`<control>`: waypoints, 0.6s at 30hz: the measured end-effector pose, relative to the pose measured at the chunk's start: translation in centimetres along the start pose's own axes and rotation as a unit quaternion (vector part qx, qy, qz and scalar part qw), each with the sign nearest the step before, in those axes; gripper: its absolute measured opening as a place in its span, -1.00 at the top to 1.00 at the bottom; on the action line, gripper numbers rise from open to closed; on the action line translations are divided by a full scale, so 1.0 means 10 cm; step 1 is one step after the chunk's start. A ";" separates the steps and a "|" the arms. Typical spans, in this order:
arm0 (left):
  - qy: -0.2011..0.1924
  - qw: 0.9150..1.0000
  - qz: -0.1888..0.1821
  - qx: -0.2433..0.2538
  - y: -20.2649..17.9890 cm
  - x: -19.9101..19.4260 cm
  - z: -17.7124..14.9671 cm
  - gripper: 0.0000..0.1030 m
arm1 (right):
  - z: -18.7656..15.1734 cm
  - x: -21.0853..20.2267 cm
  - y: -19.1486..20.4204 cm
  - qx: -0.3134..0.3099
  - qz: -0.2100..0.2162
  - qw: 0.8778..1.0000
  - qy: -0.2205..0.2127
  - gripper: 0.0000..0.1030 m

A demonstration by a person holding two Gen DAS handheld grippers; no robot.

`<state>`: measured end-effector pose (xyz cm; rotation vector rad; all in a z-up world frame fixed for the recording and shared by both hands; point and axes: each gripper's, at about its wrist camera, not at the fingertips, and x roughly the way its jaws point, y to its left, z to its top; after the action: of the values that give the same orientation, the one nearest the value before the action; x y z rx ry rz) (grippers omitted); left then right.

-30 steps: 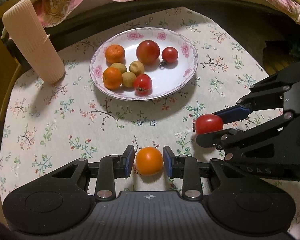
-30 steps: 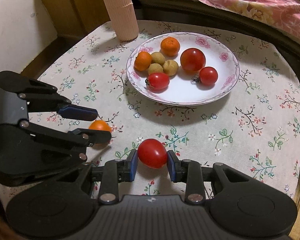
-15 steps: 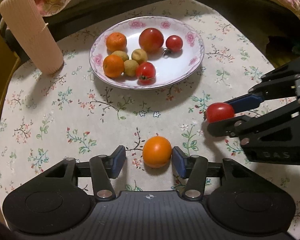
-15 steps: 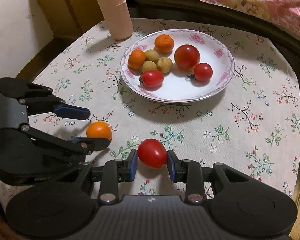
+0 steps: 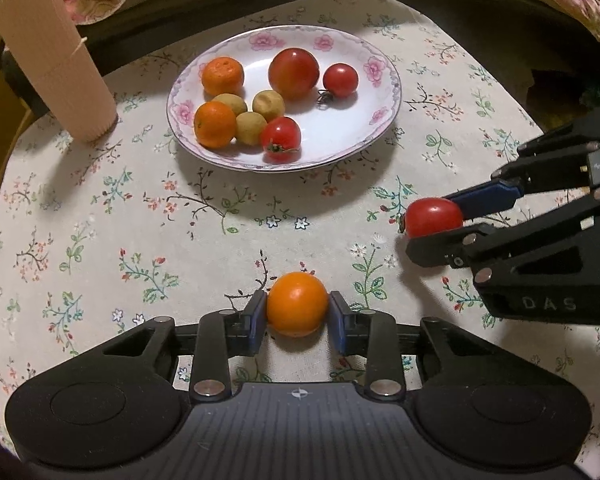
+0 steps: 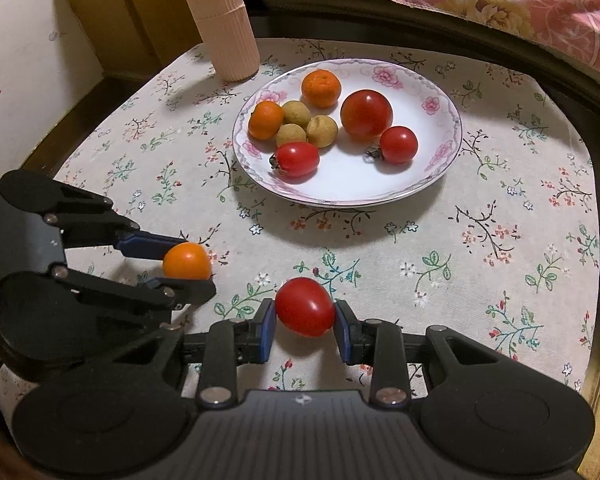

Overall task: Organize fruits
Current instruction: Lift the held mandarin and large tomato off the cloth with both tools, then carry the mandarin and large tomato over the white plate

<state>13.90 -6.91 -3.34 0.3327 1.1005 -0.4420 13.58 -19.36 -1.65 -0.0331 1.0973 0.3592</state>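
Now we have our left gripper [image 5: 298, 314] clamped on the orange fruit [image 5: 297, 304] and our right gripper [image 6: 305, 322] on the red tomato [image 6: 305, 306], both short of the plate [image 5: 384, 120], where round, smooth skins might slip free.

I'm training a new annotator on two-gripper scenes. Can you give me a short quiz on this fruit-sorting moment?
1. True or false: the left gripper is shut on an orange fruit.
2. Multiple choice: what does the right gripper hold? A) a brown fruit B) a red tomato C) nothing
3. Fill in: how many fruits lie on the floral plate?

Key
1. True; both pads touch it.
2. B
3. Eight: two oranges, three small brown fruits, three red tomatoes.
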 end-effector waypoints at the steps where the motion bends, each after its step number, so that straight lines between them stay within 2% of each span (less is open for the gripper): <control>1: 0.000 1.000 0.001 -0.001 0.00 0.00 0.00 0.22 | 0.00 0.00 0.00 0.000 0.000 1.000 0.001 0.38; 18: -0.025 1.000 0.010 -0.003 -0.02 -0.13 0.12 0.21 | 0.04 -0.02 0.04 -0.002 0.002 1.000 -0.011 0.38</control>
<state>14.22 -7.40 -1.71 0.3254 1.0480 -0.4271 13.77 -18.98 -1.24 -0.0302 1.0752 0.3641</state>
